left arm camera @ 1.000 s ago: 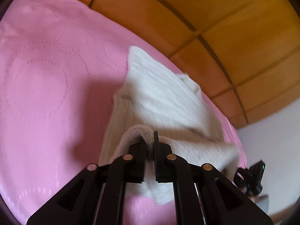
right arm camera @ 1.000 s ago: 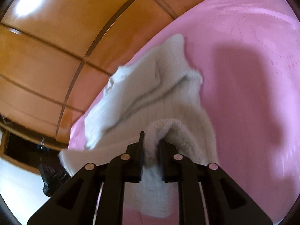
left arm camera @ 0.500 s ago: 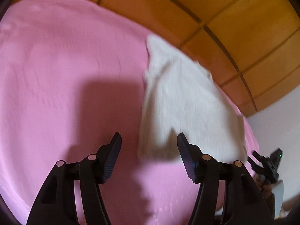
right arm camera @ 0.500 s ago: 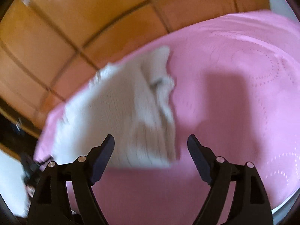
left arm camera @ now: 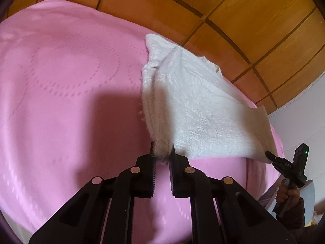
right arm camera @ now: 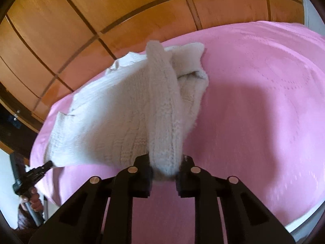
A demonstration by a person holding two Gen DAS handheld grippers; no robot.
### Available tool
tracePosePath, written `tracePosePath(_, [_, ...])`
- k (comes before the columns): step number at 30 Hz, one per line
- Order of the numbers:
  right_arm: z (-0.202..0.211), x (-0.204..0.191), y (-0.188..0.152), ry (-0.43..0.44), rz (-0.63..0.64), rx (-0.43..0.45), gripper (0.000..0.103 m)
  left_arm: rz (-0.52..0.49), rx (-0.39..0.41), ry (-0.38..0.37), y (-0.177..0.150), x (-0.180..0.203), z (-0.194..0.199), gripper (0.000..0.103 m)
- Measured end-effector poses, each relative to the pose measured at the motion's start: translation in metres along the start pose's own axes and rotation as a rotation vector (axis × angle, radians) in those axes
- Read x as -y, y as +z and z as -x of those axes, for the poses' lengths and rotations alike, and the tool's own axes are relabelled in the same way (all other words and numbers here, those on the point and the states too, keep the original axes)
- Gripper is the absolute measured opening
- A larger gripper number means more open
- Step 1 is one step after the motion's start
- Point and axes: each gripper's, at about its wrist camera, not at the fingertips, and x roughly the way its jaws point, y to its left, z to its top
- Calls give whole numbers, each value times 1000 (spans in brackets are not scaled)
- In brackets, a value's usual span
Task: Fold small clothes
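My left gripper (left arm camera: 162, 152) and right gripper (right arm camera: 165, 166) each pinch a near corner of the white knit sweater (left arm camera: 195, 101) above the pink bedspread (left arm camera: 61, 81).

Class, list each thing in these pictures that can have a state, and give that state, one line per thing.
Left tongs: shut on the white knit garment's near corner.
Right tongs: shut on a bunched fold of it.
White knit garment: near edge lifted, far part on the pink bedspread.
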Motion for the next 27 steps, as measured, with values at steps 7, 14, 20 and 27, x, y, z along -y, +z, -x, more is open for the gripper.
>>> tracePosePath(7, [32, 4, -46, -6, 32, -88, 14, 43, -43, -16, -45, -12, 31, 10])
tracePosePath(14, [41, 20, -67, -97, 35, -158, 25, 2, -82, 116, -68, -3, 52, 11])
tracePosePath(20, [44, -23, -25, -82, 117, 8, 33, -139, 65, 9, -26, 44, 64, 37])
tracePosePath(27, [-36, -108, -23, -20, 303, -47, 47, -282, -73, 32, -11, 91, -27, 37])
